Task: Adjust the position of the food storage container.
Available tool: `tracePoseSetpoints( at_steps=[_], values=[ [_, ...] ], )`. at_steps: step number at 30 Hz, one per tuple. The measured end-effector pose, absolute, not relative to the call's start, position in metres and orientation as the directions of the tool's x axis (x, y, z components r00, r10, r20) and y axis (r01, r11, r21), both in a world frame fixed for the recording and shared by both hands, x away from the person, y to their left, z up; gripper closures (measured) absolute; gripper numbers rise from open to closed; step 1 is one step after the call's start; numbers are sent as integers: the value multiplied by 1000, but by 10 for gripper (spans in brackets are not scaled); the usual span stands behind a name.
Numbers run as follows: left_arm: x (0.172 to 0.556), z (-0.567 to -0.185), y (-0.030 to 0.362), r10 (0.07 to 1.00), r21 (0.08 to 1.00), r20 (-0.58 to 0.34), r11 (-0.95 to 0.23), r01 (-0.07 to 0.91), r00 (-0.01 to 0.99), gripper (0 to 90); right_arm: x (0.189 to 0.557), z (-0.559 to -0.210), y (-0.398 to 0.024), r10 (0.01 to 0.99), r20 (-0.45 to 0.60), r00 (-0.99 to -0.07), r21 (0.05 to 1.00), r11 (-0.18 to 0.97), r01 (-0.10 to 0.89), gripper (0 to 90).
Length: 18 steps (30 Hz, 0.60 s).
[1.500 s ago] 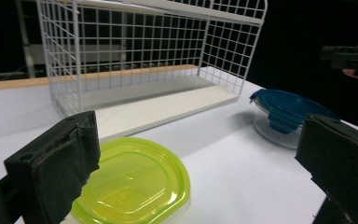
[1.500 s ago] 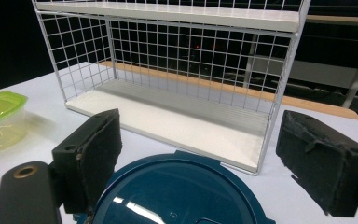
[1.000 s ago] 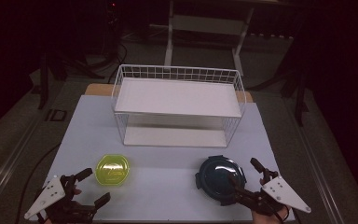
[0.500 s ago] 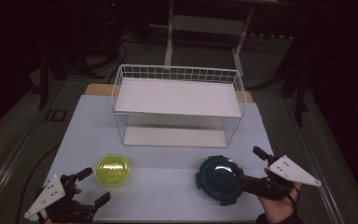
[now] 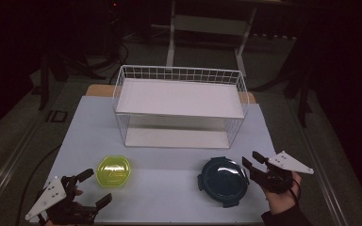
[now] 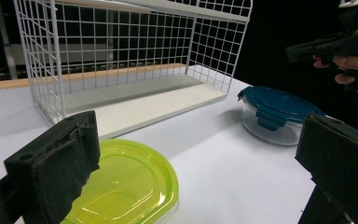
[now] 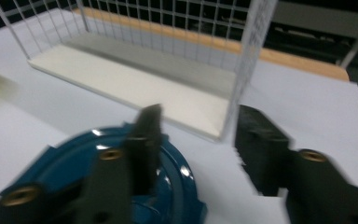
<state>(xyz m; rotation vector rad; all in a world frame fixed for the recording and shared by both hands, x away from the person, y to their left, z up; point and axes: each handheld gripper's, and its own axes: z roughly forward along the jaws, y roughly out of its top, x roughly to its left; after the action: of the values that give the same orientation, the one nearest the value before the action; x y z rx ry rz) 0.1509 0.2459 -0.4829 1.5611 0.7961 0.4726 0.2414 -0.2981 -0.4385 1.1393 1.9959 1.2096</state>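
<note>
there is one round glass container with a dark blue clip lid point(image 5: 223, 181) and one flat yellow-green plastic lid point(image 5: 113, 171). there is one white wire rack with two shelves point(image 5: 179, 107).

High view: overhead, facing forward-down. Gripper views: low, close, both sharing wire rack point(image 6: 121, 60) and blue-lidded container point(image 7: 121, 186).

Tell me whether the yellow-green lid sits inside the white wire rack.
No, the yellow-green lid lies flat on the table, in front of the white wire rack.

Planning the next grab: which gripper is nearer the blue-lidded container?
Right. The right gripper sits just off the blue-lidded container, at its right edge, jaws apart, not gripping. The left gripper is across the table beside the yellow lid.
</note>
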Motion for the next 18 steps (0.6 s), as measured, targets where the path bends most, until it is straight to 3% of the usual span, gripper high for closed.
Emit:
tracePoseSetpoints(
  at_steps=[9, 18],
  values=[
    [152, -483, 245, 717, 976, -144, -10, 217, 682, 0, 243, -462, -316, 871, 11, -492, 839, 259, 478, 896],
    [152, -483, 244, 714, 976, -141, -15, 216, 685, 0, 238, -484, -322, 873, 72, -483, 784, 250, 568, 899]
  ],
)
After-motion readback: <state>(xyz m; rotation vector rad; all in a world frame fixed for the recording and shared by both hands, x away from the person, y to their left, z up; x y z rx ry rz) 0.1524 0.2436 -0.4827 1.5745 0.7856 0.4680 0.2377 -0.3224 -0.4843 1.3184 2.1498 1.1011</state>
